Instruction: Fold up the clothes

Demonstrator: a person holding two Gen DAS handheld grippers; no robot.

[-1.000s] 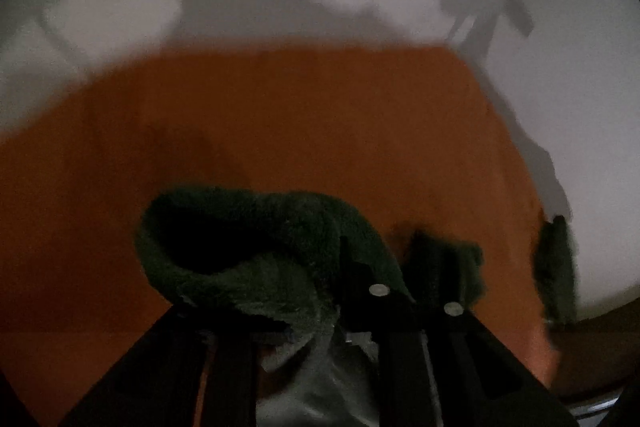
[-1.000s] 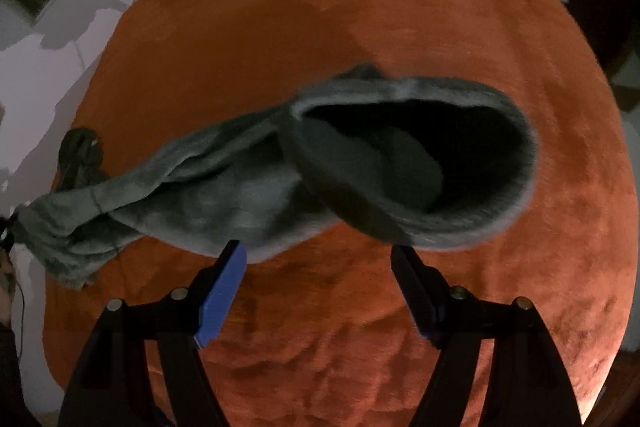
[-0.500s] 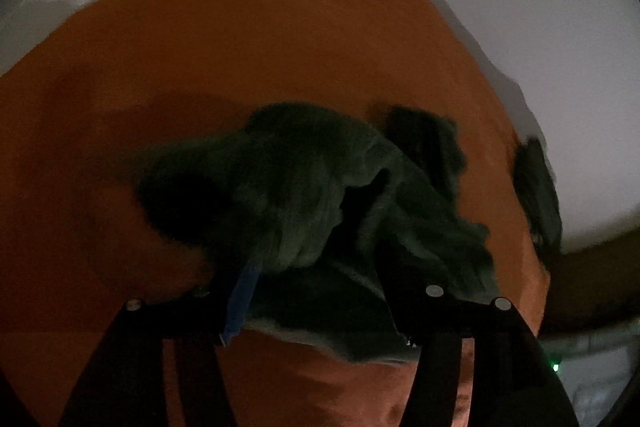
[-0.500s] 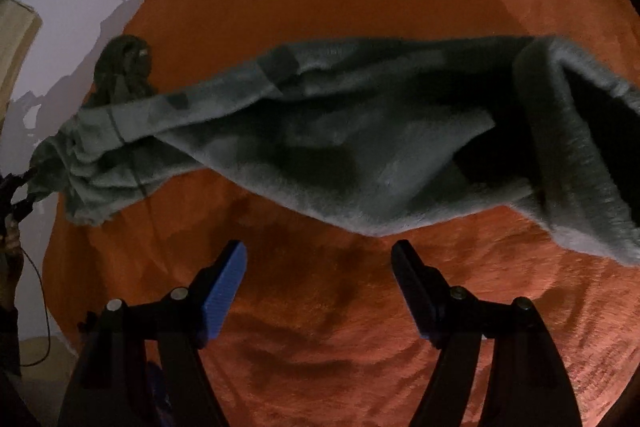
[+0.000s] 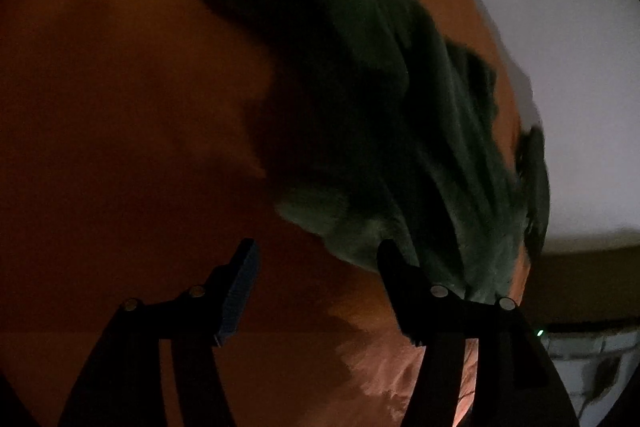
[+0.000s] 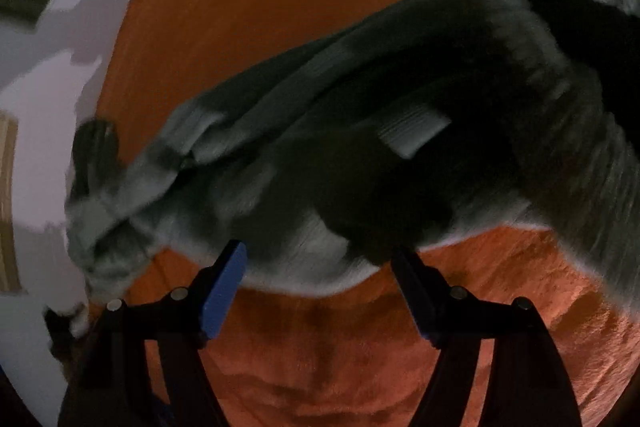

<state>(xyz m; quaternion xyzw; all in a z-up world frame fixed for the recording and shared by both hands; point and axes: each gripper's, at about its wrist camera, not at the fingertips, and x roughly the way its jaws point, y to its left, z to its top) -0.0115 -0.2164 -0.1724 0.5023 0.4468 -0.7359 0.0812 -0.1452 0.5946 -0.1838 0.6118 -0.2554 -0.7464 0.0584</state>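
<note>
One grey-green fleece garment point(image 6: 360, 147) lies bunched and blurred across the round orange surface point(image 6: 280, 7), its left end reaching the rim beside the pale floor point(image 6: 36, 107). The left tool point(image 5: 316, 259) is opening — nothing between its pads, the cloth brushing past its right finger. The right tool point(image 6: 320, 267) stands wide, empty, just short of the hem. Bare orange lies left and near.

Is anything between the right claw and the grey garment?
Nothing visible. The right claw is open, with only bare orange cover around its tips, and the grey garment lies spread directly ahead, its near edge just beyond the fingertips.
</note>
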